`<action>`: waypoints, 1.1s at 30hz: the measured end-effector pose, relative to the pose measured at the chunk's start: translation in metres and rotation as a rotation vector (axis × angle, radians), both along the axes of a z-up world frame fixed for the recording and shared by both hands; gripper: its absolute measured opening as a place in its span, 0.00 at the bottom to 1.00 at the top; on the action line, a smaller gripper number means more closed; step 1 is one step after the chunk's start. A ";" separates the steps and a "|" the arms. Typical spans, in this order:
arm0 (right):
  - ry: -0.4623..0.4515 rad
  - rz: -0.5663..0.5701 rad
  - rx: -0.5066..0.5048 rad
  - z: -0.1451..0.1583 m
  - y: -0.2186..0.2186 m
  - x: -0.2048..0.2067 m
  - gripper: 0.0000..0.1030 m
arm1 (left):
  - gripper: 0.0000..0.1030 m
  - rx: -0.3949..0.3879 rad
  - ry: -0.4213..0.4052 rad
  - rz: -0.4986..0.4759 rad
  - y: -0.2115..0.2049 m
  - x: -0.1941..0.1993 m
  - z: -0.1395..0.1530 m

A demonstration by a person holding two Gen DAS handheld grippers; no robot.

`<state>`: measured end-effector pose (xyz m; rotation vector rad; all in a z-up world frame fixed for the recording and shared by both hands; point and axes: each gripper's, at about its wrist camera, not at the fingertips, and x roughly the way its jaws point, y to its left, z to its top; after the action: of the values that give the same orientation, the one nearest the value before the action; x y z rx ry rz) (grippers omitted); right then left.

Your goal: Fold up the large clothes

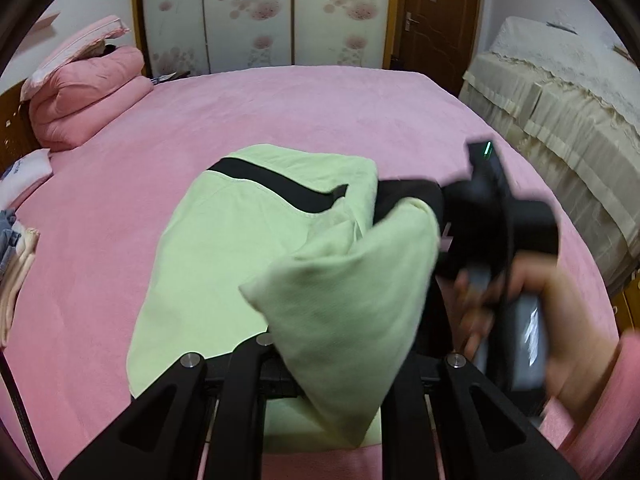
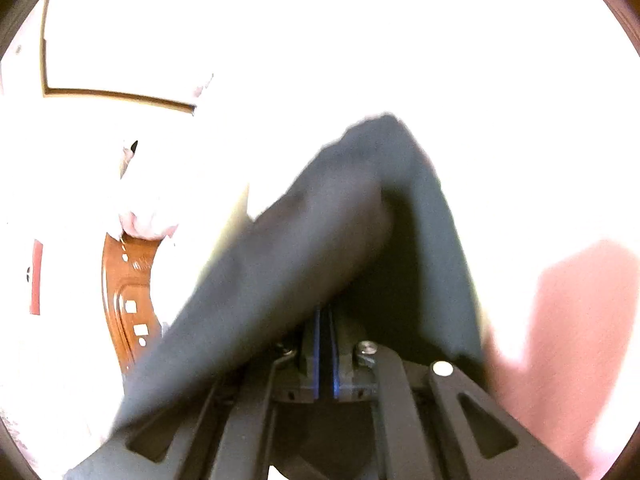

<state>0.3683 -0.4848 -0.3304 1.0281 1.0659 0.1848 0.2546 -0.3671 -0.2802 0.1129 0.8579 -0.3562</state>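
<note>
Soft pale-green garment (image 1: pixel 224 248) with a black band, lying partly folded on a fuzzy pink bed (image 1: pixel 120 152), ahead of the left gripper (image 1: pixel 320 360). A raised fold of the cloth drapes over the left fingers and hides their tips; whether they are together or clamped on it cannot be told. To their right, a hand (image 1: pixel 560 320) in a pink sleeve holds the blurred black right gripper (image 1: pixel 500 216).

The right wrist view, overexposed to white, adds what the left lacks: the right fingers (image 2: pixel 316 344), blue-padded, nearly together, with dark matte cloth (image 2: pixel 320 220) rising from between them.
</note>
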 end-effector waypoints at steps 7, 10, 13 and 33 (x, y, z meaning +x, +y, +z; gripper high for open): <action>-0.121 -0.003 -0.119 0.057 -0.048 0.025 0.05 | 0.14 0.124 0.030 -0.142 -0.047 -0.018 -0.024; -0.099 0.032 -0.149 0.061 -0.046 0.026 0.05 | 0.34 0.198 0.127 -0.229 -0.069 -0.025 -0.048; -0.077 0.069 -0.119 0.058 -0.044 0.013 0.06 | 0.48 0.217 0.203 -0.253 -0.078 -0.036 -0.062; -0.030 0.204 -0.001 0.030 0.027 -0.029 0.03 | 0.85 0.015 0.340 0.070 0.066 0.008 -0.006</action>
<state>0.3390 -0.4577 -0.3007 0.9119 1.1436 0.3638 0.2621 -0.3013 -0.2865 0.0354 1.1976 -0.3076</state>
